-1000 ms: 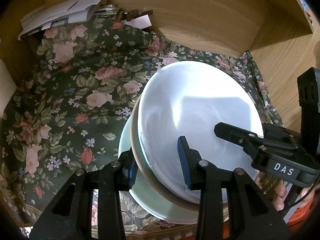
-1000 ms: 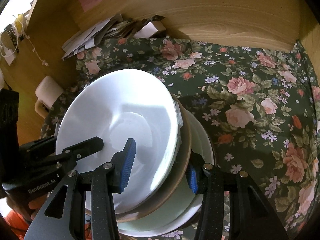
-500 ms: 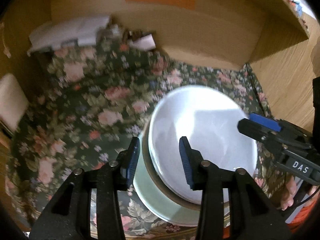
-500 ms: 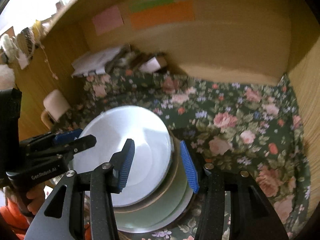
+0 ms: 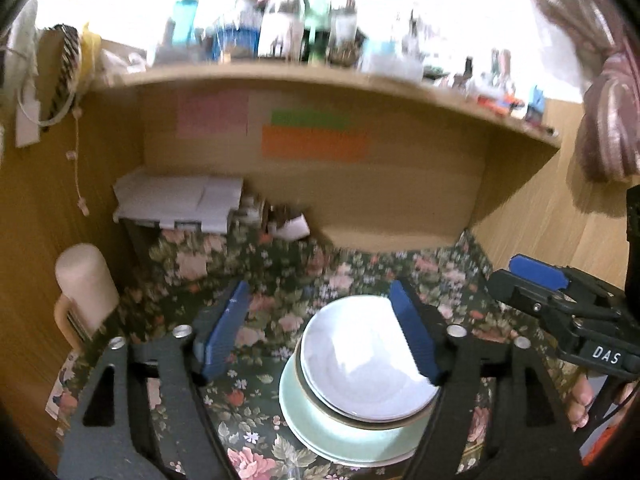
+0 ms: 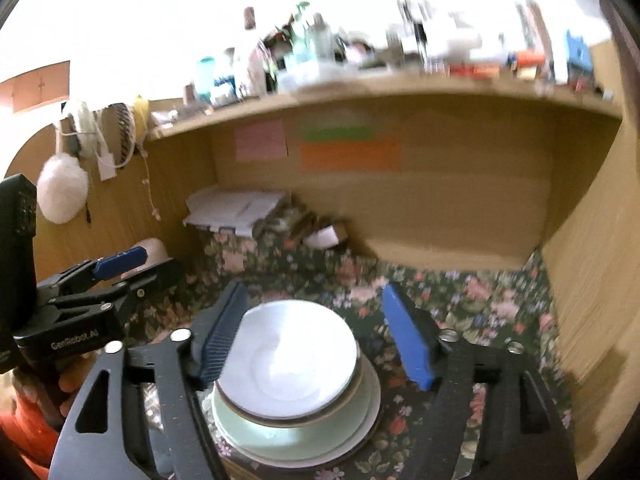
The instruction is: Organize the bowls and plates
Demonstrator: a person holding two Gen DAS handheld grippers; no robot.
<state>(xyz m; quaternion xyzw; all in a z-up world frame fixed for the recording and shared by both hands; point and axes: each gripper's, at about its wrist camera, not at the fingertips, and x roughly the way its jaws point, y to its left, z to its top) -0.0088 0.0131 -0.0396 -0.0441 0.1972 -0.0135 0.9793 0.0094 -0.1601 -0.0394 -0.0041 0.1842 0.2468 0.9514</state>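
Wooden alcove [image 5: 400, 200], floral cloth [image 5: 248, 396] below, cluttered shelf [image 5: 320, 76] above, 3 coloured notes [image 5: 314, 144], bright backlight.

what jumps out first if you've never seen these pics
A stack of dishes sits on the flowered cloth low in the middle, a white plate on top and pale green ones beneath. Both grippers, left and right, have just been opening and hang empty above it. Behind, pink, green and orange notes mark the wooden back panel.
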